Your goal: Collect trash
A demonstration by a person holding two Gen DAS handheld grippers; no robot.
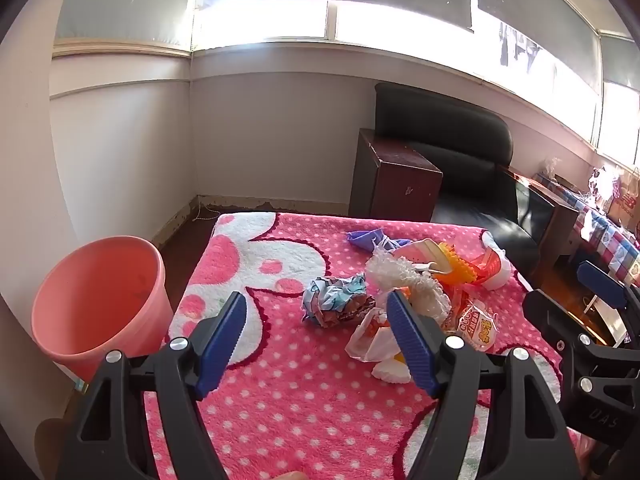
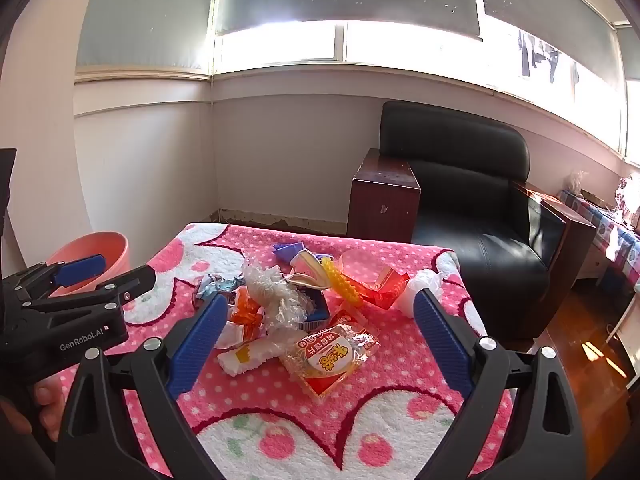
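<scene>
Trash pile [image 2: 304,312] is lying on tabletop [image 2: 400,412]; left gripper [image 1: 320,336] and right gripper [image 2: 324,340] are hovering spread, gripping nothing; pink bucket [image 1: 100,300] is standing beside.

Corner rm, daylight blazing thru window band [image 2: 400,46] at 12 o'clock; pale walls [image 2: 280,152]; black leather armchair [image 2: 472,200] w/ dark wood cabinet [image 2: 384,196] at 2 o'clock; wood floor [image 2: 576,332] at 4.

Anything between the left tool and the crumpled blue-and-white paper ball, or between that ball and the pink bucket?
Nothing visible. The left tool is open just short of the crumpled blue-and-white paper ball, only pink polka-dot blanket between. The pink plastic bucket stands off the blanket's left edge, mouth unobstructed.
</scene>
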